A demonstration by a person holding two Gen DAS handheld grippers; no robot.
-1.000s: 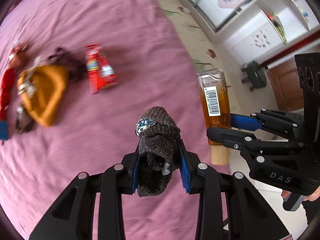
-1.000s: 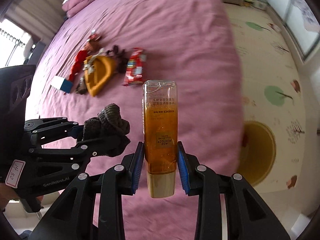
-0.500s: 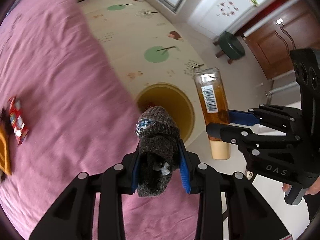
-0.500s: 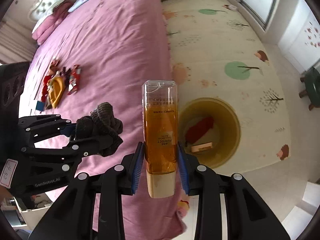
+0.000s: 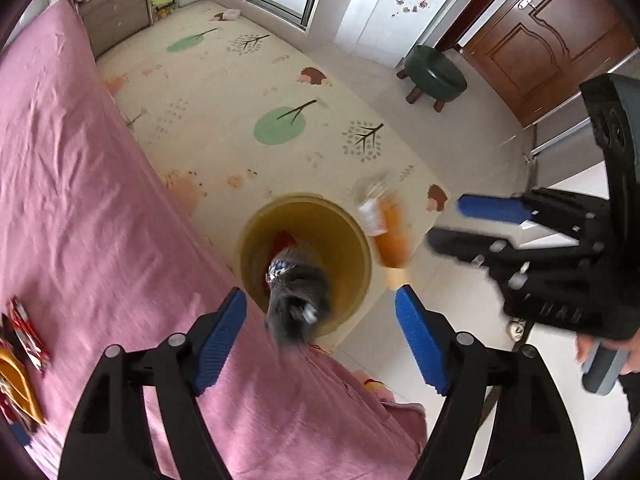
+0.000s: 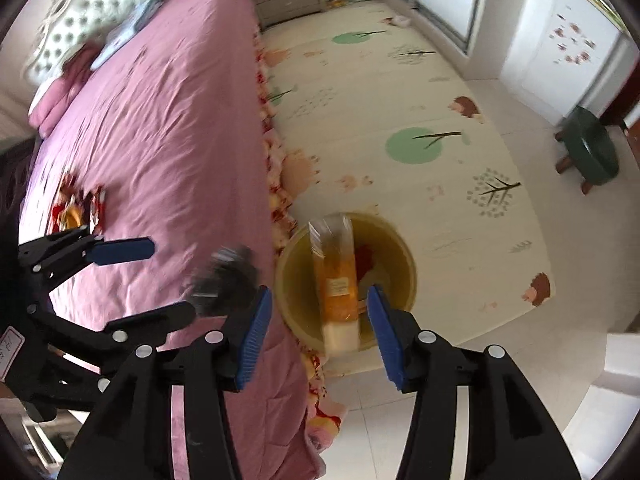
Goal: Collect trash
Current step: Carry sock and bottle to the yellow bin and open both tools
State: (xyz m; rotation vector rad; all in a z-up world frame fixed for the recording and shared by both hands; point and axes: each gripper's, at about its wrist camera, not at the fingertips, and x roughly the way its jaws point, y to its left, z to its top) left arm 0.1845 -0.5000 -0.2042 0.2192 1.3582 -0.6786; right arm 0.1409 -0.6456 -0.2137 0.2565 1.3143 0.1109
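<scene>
A yellow trash bin (image 5: 352, 240) stands on the floor mat beside the bed; it also shows in the right wrist view (image 6: 404, 256). My left gripper (image 5: 320, 340) is open above it, and a dark knitted sock (image 5: 298, 300), blurred, is free between the jaws over the bin mouth. My right gripper (image 6: 316, 332) is open, and an amber bottle (image 6: 336, 276) with a cream cap, blurred, is free between its jaws over the bin. The bottle (image 5: 386, 232) shows at the bin rim in the left wrist view, near the right gripper (image 5: 452, 224).
A pink bed (image 5: 80, 200) lies to the left, with a red wrapper (image 5: 28, 336) and an orange hat (image 5: 16, 384) on it. A green stool (image 5: 436, 76) and a brown door (image 5: 552, 36) are beyond the patterned mat (image 5: 260, 92). Red trash (image 6: 366, 256) lies in the bin.
Both grippers have opened over the bin. The sock and the bottle, held half a second ago, are released and falling toward the bin.
</scene>
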